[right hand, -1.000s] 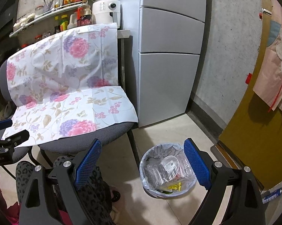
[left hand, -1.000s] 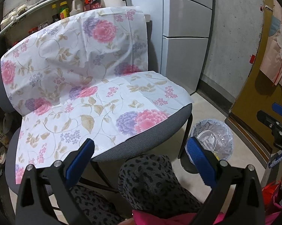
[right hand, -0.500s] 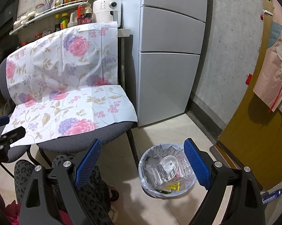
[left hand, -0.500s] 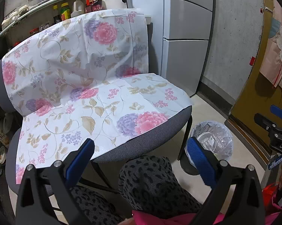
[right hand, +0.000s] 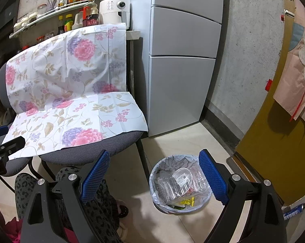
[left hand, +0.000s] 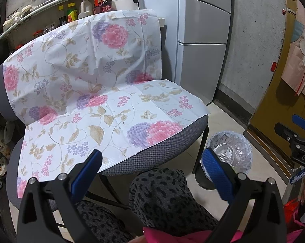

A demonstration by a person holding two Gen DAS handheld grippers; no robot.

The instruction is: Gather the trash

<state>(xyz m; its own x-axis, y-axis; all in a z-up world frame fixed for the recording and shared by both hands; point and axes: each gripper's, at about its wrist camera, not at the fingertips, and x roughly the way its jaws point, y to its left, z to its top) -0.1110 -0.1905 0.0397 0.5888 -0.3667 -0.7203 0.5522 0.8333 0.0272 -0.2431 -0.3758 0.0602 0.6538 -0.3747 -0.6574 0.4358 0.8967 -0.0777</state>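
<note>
A: Trash status? Start at the claws.

B: Right gripper [right hand: 152, 179] spread wide, nothing between the pads. Left gripper [left hand: 152, 167] same, released and empty.

A: Where's the trash?

B: Clear plastic containers [right hand: 179, 183] already in the bin [right hand: 158, 200], below and just ahead of the right claw, between its fingers in that view. Yellow scraps [right hand: 187, 201] under them. Bin sits on the floor, right of the left claw, beside the chair [left hand: 152, 158].

A: Anything left on the chair?

B: Only the floral cloth [left hand: 103, 109]. No loose trash visible.

A: Handling, if I regrip a container?

B: My guess: light, thin, crushable, slick. Pinch a rim edge gently, not the flat lid.
</note>
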